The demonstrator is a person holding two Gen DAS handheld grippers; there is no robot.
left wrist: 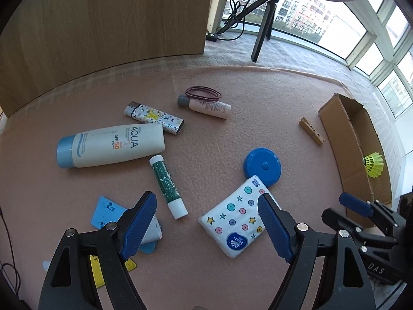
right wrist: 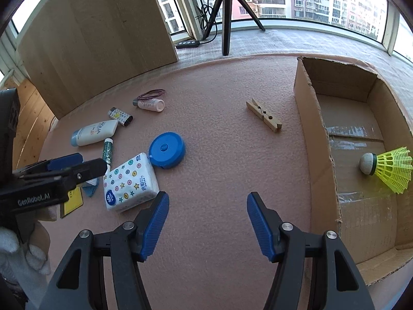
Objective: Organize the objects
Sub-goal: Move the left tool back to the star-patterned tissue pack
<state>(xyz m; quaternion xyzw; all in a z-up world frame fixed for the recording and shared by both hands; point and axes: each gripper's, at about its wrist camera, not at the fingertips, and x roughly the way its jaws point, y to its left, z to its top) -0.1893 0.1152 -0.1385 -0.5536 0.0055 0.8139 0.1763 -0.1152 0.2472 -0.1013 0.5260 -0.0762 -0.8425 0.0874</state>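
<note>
Loose items lie on a pink mat (left wrist: 232, 134). My left gripper (left wrist: 206, 222) is open and empty, above a tissue pack (left wrist: 235, 219) and a green lip balm stick (left wrist: 167, 183). A blue tape measure (left wrist: 262, 166), sunscreen tube (left wrist: 111, 144), patterned lighter (left wrist: 155, 117), small pink bottle (left wrist: 206, 106), hair ties (left wrist: 204, 93) and wooden clothespin (left wrist: 311, 130) lie beyond. My right gripper (right wrist: 207, 222) is open and empty over bare mat, between the tissue pack (right wrist: 129, 180) and the cardboard box (right wrist: 317, 155). A yellow shuttlecock (right wrist: 387, 168) lies in the box.
A wooden panel (left wrist: 103, 25) stands at the back left. A tripod (right wrist: 227, 13) and cables stand by the window. Blue and yellow flat cards (left wrist: 105, 211) lie under my left fingers. The clothespin (right wrist: 264, 117) lies left of the box.
</note>
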